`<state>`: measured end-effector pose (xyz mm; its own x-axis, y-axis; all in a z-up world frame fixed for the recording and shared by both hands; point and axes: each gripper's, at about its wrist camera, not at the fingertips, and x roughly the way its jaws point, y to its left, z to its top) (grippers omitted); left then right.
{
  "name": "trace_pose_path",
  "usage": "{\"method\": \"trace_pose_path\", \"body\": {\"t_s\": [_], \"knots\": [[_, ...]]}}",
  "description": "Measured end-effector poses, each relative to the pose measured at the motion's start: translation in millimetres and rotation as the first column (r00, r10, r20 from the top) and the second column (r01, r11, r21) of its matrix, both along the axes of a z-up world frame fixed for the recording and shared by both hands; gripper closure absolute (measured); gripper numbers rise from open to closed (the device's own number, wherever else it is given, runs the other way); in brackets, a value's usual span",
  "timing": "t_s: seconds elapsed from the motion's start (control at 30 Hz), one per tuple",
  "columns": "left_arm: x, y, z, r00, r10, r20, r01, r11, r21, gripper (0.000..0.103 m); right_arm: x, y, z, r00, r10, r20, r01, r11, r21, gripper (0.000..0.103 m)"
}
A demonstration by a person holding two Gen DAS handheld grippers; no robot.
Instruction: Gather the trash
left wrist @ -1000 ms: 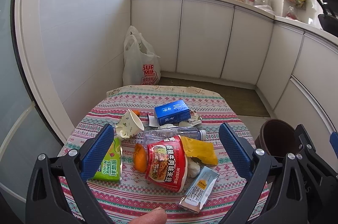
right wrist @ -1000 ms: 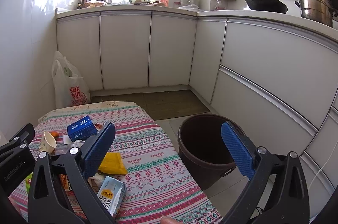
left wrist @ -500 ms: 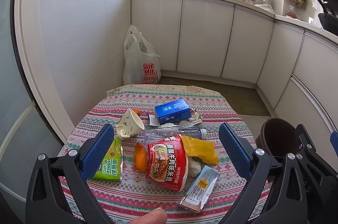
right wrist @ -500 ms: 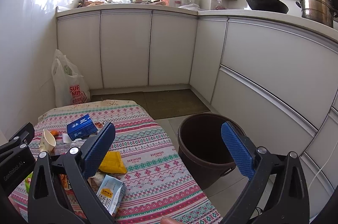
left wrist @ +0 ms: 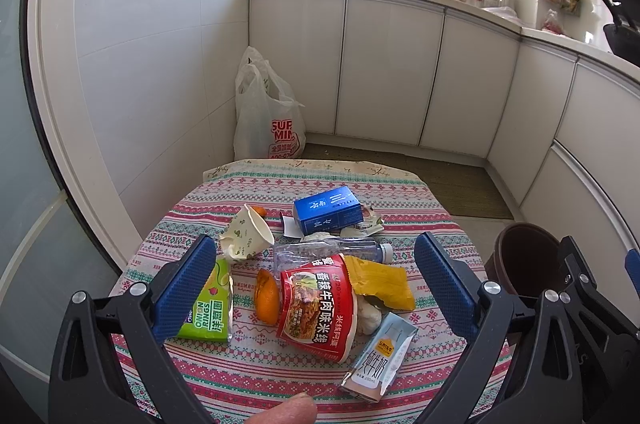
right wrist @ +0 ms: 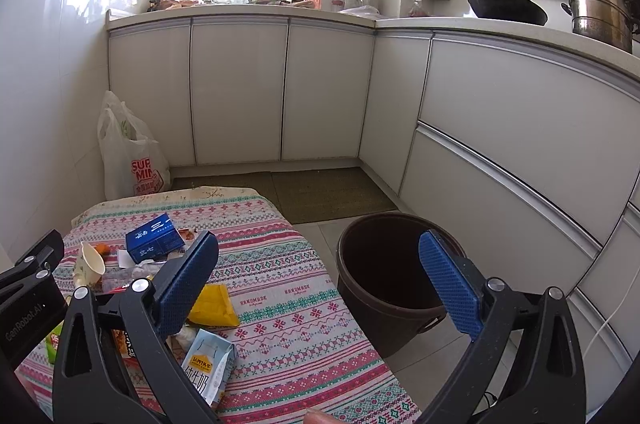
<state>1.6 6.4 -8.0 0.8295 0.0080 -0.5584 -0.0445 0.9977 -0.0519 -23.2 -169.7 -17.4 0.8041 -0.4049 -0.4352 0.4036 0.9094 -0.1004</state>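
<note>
Trash lies on a small table with a striped cloth (left wrist: 416,207): a red noodle cup (left wrist: 318,308), a green packet (left wrist: 208,308), an orange peel (left wrist: 267,298), a yellow wrapper (left wrist: 382,282), a clear bottle (left wrist: 324,252), a blue box (left wrist: 326,209), a paper cup (left wrist: 244,238) and a milk carton (left wrist: 380,356). My left gripper (left wrist: 316,288) is open above the noodle cup. My right gripper (right wrist: 320,288) is open and empty over the table's right edge, next to a brown bin (right wrist: 384,264). The bin also shows in the left wrist view (left wrist: 524,256).
A white plastic bag (left wrist: 268,115) stands on the floor by the wall behind the table. White cabinets (right wrist: 280,91) line the back and right. A mat (right wrist: 320,189) lies on the floor. A pan (right wrist: 504,5) and pot (right wrist: 600,11) sit on the counter.
</note>
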Motion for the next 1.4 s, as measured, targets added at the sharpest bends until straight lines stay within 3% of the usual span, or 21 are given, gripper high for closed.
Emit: {"method": "trace_pose_path", "body": {"t_s": [1.23,1.4], "knots": [[1.3,1.0,-5.1,1.000,0.006,-0.011,-0.006,1.000,0.012,0.006,0.3,-1.1,-0.5,1.000,-0.002,-0.006,0.002,1.000,-0.002,0.007],[3.4,2.3,-6.0,1.000,0.011,-0.025,-0.011,1.000,0.004,0.006,1.3,-7.8,-3.6,1.000,0.003,-0.023,-0.002,0.999,0.039,0.007]]}}
